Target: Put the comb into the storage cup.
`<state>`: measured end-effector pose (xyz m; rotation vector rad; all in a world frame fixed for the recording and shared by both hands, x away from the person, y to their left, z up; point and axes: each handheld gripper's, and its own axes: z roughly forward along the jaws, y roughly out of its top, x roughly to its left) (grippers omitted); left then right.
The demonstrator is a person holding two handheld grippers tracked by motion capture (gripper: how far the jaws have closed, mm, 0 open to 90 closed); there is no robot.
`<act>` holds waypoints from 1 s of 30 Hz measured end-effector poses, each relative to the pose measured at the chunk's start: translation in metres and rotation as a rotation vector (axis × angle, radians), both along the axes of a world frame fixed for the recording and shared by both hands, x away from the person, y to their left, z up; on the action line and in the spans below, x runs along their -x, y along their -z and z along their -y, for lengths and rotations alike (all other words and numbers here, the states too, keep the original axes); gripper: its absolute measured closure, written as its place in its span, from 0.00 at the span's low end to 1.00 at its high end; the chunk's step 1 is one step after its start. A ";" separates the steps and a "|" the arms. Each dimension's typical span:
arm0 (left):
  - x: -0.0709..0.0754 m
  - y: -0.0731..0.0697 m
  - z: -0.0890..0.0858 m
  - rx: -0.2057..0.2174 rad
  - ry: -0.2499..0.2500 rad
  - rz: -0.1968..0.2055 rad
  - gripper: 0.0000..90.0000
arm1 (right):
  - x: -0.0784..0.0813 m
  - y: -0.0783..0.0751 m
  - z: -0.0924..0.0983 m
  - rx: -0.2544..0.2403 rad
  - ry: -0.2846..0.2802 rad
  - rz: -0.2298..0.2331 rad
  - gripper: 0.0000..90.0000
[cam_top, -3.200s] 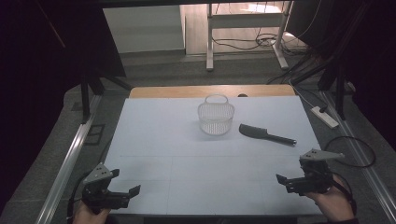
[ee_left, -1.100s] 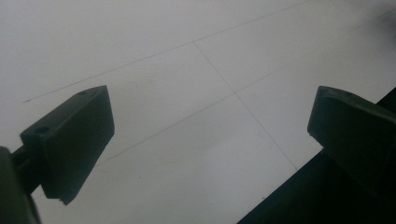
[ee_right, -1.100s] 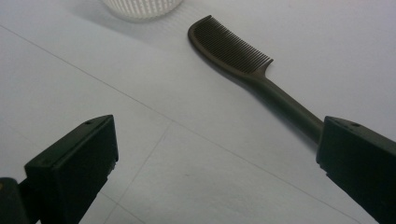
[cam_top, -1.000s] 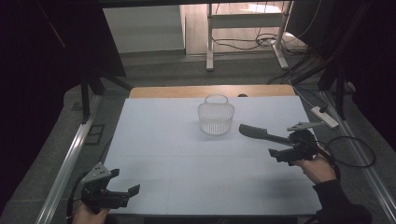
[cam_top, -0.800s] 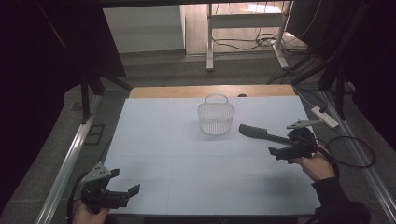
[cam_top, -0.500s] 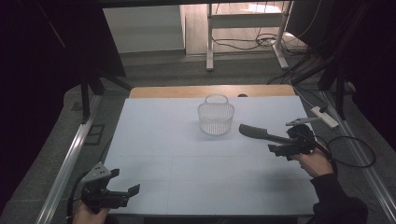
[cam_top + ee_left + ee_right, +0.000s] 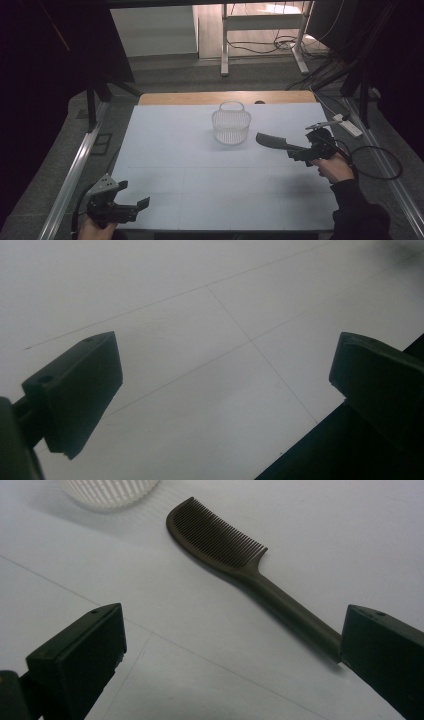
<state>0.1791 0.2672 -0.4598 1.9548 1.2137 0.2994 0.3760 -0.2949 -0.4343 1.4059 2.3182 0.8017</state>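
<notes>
A dark comb (image 7: 278, 143) lay flat on the white table (image 7: 200, 170), right of centre, its toothed head pointing left toward a white slatted basket (image 7: 231, 126) that stood upright toward the far middle. Comb and basket were near each other but apart. The right gripper (image 7: 296, 153) hovered at the comb's handle end, held in the person's right hand (image 7: 336, 168). In the right gripper view its jaws stood wide apart, gripping nothing; the comb (image 7: 240, 565) ran slantwise between them, and the tip of the handle met the right-hand jaw, though I could not tell whether it truly touched. The basket's rim (image 7: 107, 491) showed at the far edge there. The left gripper (image 7: 136, 207) rested at the near left corner of the table, well away from the comb, its jaws likewise spread over bare tabletop.
</notes>
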 end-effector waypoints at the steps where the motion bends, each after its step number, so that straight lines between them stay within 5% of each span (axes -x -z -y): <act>1: 0.000 0.000 0.000 0.001 0.000 0.000 0.02 | -0.002 0.001 0.000 0.000 0.002 -0.004 0.00; 18: 0.000 0.000 -0.001 0.006 0.000 -0.001 0.02 | -0.027 0.002 -0.002 0.031 0.057 -0.050 0.00; 30: -0.001 0.000 -0.001 0.008 0.000 -0.002 0.02 | -0.042 0.006 -0.010 0.062 0.041 -0.081 0.00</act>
